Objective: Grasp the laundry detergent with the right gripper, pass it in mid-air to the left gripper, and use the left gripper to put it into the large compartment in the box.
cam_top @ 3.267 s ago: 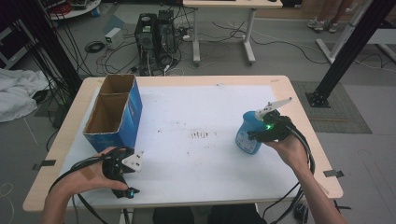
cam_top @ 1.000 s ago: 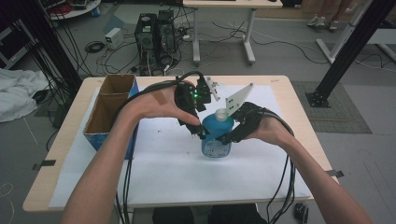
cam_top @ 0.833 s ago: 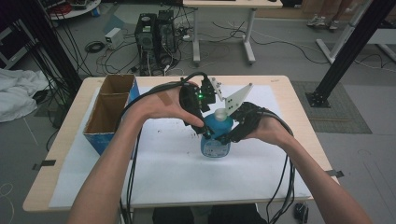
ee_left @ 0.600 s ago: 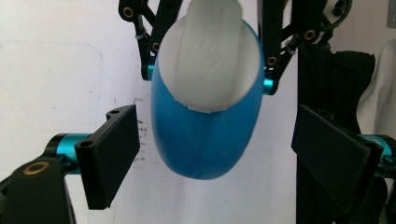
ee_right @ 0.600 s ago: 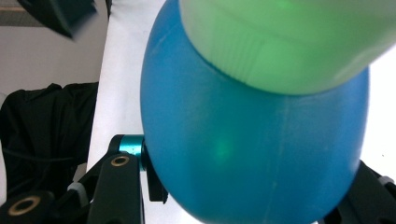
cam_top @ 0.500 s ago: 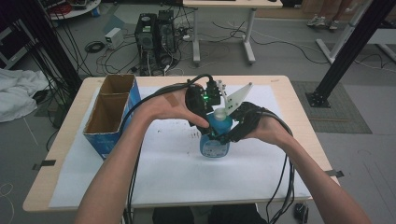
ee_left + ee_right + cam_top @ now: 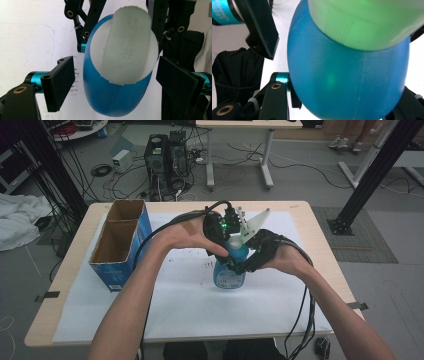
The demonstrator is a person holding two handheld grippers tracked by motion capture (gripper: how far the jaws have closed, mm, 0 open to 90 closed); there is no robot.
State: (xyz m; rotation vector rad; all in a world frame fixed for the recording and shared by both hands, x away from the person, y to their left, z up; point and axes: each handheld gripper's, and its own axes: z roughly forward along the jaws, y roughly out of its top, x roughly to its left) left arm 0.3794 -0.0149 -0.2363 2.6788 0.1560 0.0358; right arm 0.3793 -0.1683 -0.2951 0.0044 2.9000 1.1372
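Observation:
A blue spray bottle (image 7: 229, 277) with a white cap (image 7: 125, 45) stands on the white paper in the middle of the table. My right gripper (image 7: 241, 265) comes in from the right and is shut on the bottle's upper body; in its own view the blue body (image 7: 347, 75) sits between its jaws (image 7: 347, 105). My left gripper (image 7: 231, 246) hangs over the bottle from above. It (image 7: 120, 82) is open, with one pad (image 7: 61, 82) left of the cap and the other pad (image 7: 178, 82) right of it, both a little apart from it.
An open blue cardboard box (image 7: 120, 245) stands at the table's left side. White paper (image 7: 175, 310) covers most of the tabletop, with dark scribbles (image 7: 205, 265) beside the bottle. Cables trail from both hands toward the front edge.
The left hand came from the front left corner to the bottle, and the bottle went from the right to the middle. In the last second the left gripper slid right, over the cap.

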